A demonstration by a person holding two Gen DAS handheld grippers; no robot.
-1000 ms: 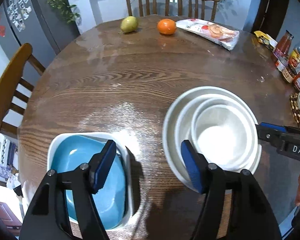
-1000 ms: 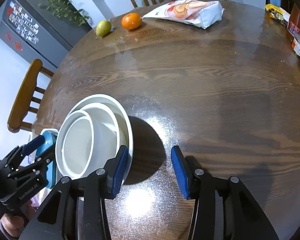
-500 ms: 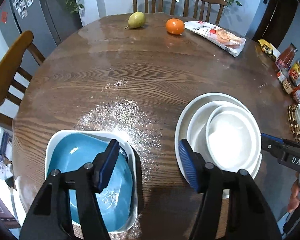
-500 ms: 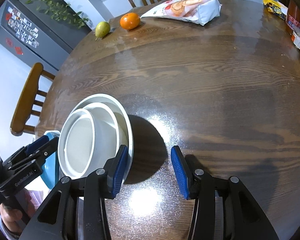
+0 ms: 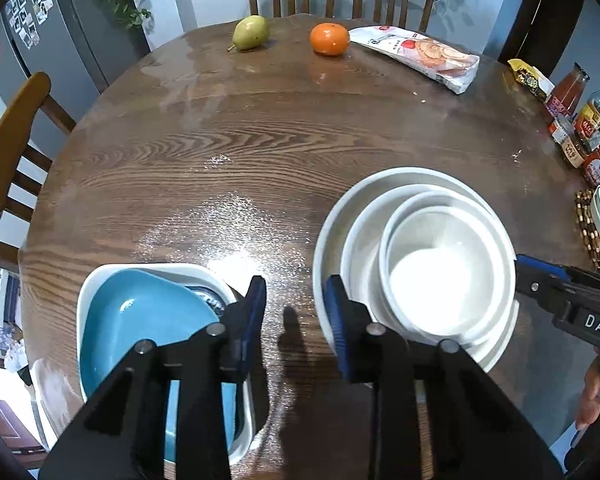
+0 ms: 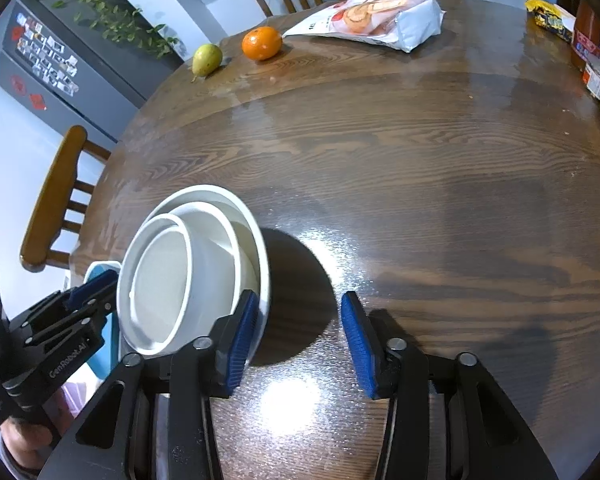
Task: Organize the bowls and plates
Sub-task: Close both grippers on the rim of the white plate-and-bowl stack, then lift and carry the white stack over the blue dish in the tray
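A stack of white dishes sits on the round wooden table: a wide plate (image 5: 332, 216) with two nested white bowls (image 5: 444, 264) in it; the stack also shows in the right wrist view (image 6: 188, 272). A blue plate (image 5: 140, 320) lies in a white square dish (image 5: 100, 276) at the near left. My left gripper (image 5: 296, 316) is open and empty, above the bare wood between the blue plate and the white stack. My right gripper (image 6: 296, 340) is open and empty, just right of the stack, its left finger (image 6: 240, 332) by the plate's rim.
A pear (image 5: 251, 33), an orange (image 5: 329, 39) and a snack bag (image 5: 420, 54) lie at the table's far edge. Sauce bottles and jars (image 5: 580, 120) stand at the right edge. Wooden chairs (image 5: 12, 152) surround the table.
My left gripper's jaws have narrowed and it has shifted over the gap between the two dish groups. The right gripper has barely moved.
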